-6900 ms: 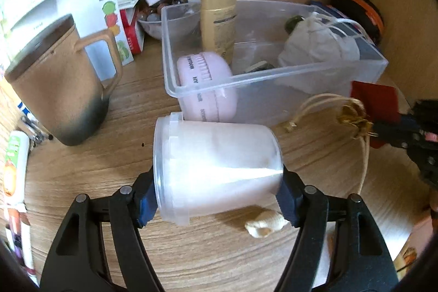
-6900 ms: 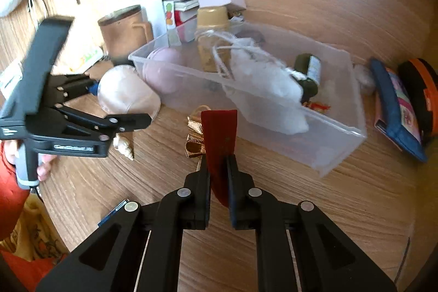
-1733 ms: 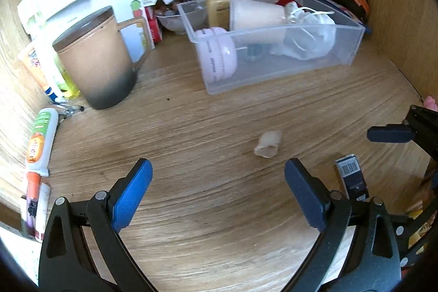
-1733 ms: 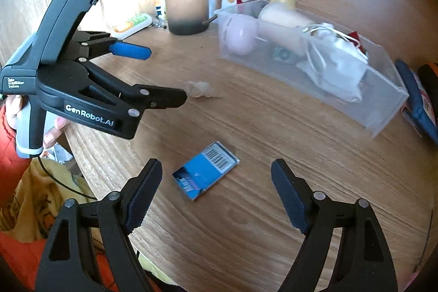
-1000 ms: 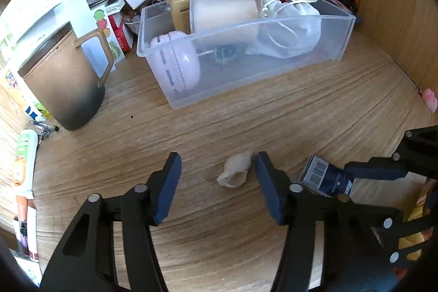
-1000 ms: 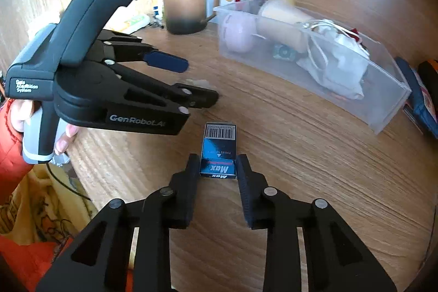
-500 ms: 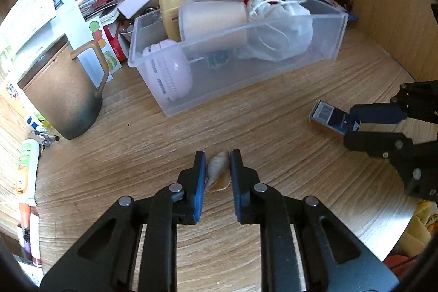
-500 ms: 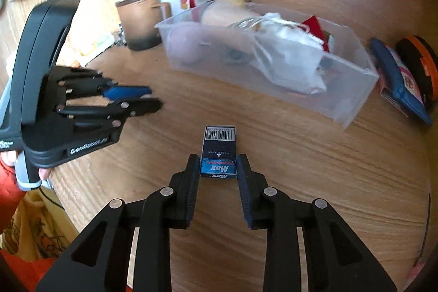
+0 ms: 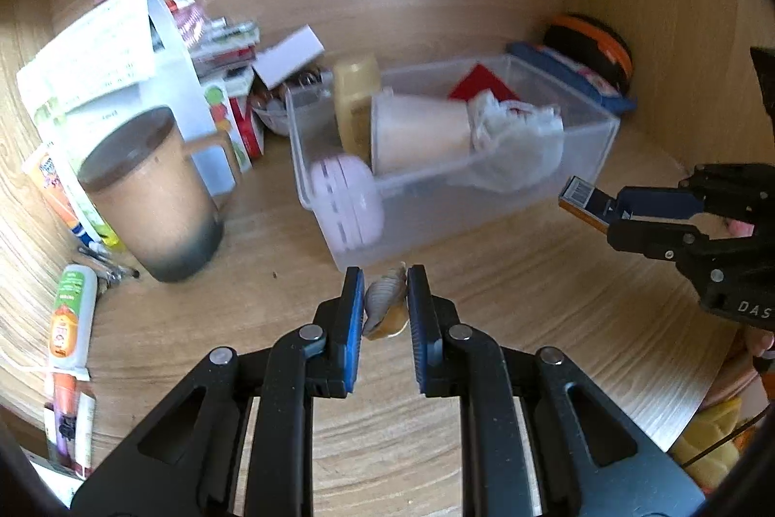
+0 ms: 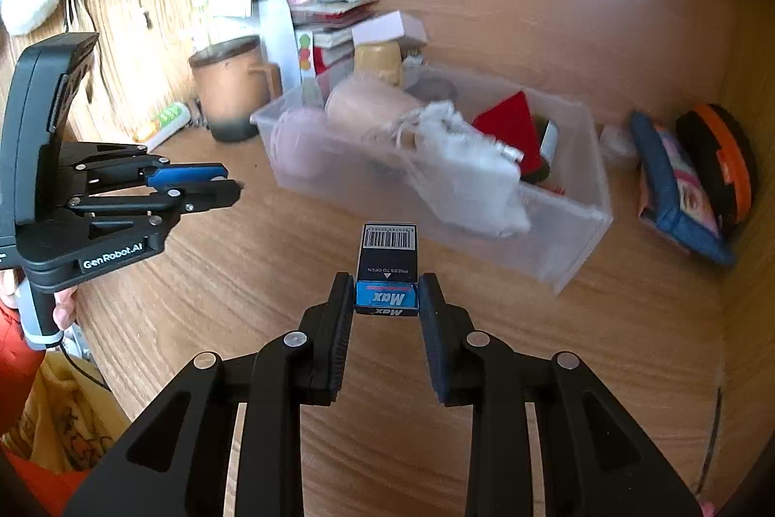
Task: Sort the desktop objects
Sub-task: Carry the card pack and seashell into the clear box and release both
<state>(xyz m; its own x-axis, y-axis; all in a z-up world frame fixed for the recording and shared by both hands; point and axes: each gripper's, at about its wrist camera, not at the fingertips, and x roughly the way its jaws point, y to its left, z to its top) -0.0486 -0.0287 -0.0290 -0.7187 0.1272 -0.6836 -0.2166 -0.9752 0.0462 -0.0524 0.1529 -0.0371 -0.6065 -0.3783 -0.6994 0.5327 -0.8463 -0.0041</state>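
Note:
My left gripper (image 9: 385,289) is shut on a small beige seashell (image 9: 385,304) and holds it above the desk, just in front of the clear plastic bin (image 9: 588,158). My right gripper (image 10: 386,291) is shut on a small blue and black "Max" box (image 10: 387,267) with a barcode, held in the air near the bin's front wall (image 10: 566,245). The bin holds a pink round case (image 9: 346,202), a white cup on its side (image 9: 419,129), a white pouch (image 9: 516,144), a yellow bottle (image 9: 356,95) and a red card (image 9: 479,83). The right gripper also shows at the right of the left wrist view (image 9: 610,209).
A brown mug (image 9: 150,192) stands left of the bin, with papers and small boxes (image 9: 145,52) behind it. Glue tubes (image 9: 68,318) lie at the far left. A blue pouch (image 10: 678,192) and an orange and black case (image 10: 721,163) lie right of the bin.
Both grippers have lifted with their objects and moved toward the bin. The shell is off the desk; the box has risen closer to the bin's front.

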